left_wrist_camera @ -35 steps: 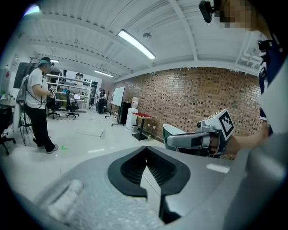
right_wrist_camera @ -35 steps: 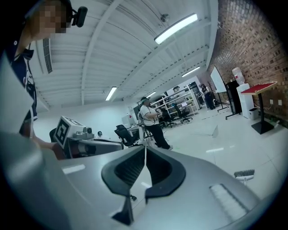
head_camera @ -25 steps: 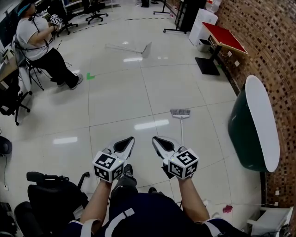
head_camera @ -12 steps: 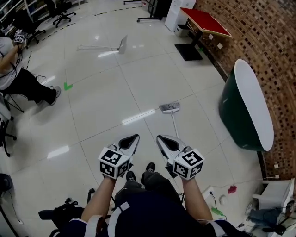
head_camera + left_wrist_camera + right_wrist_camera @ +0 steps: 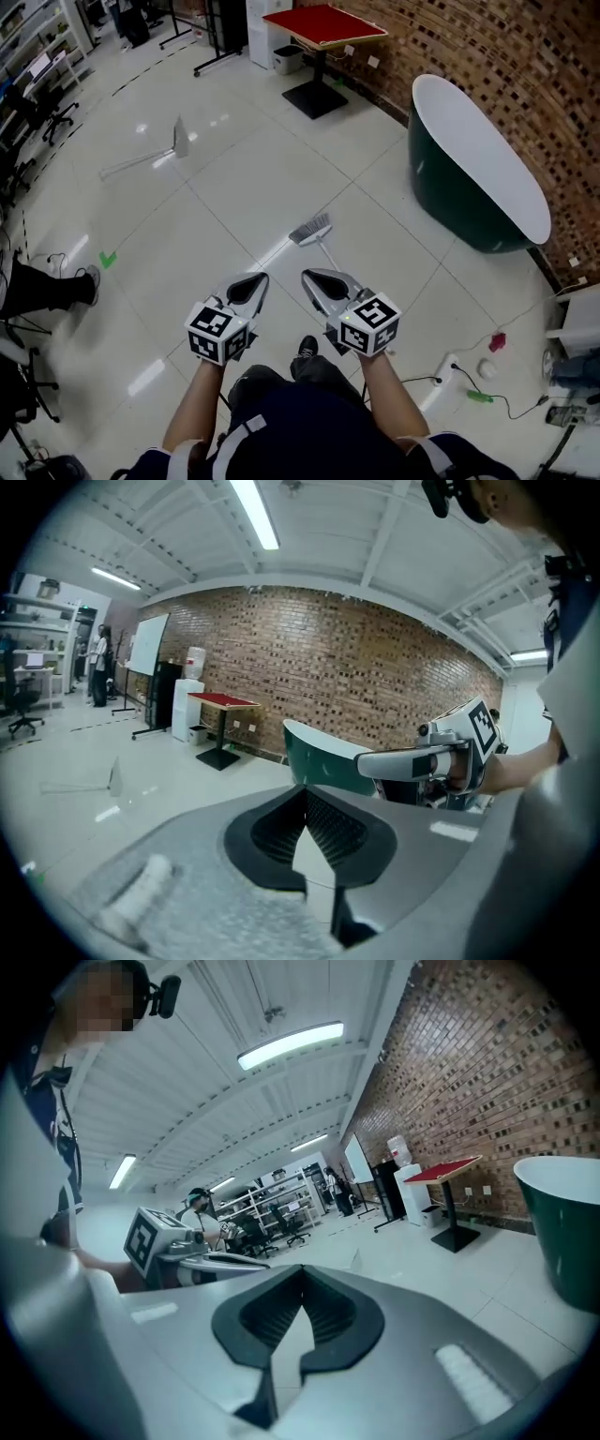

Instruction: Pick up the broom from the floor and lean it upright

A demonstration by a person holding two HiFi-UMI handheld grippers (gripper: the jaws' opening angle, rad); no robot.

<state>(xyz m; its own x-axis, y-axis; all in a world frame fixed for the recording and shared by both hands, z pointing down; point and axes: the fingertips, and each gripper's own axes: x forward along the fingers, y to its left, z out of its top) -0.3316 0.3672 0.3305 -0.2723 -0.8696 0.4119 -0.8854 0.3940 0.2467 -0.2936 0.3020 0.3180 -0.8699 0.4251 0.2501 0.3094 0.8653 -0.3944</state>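
The broom (image 5: 312,231) lies flat on the white tiled floor, grey bristle head away from me. Its thin handle runs back toward me and disappears under my right gripper (image 5: 310,276). In the head view my left gripper (image 5: 257,280) is held beside the right one, at waist height above the floor. Both are shut and empty, with the tips of each pair of jaws meeting. The left gripper view shows the right gripper (image 5: 441,757) off to its side, and the right gripper view shows the left gripper (image 5: 178,1241). Neither gripper view shows the broom.
A dark green bathtub (image 5: 469,178) stands by the brick wall at right. A red-topped table (image 5: 323,23) is at the back. A long-handled dustpan (image 5: 176,139) lies on the floor far left. A seated person's legs (image 5: 47,286) are at the left edge; cables and small items (image 5: 478,370) lie at right.
The view has swung round: the tub and red table have shifted left and toward the top, and the broom now points away at a slant. Both grippers stayed shut, side by side.
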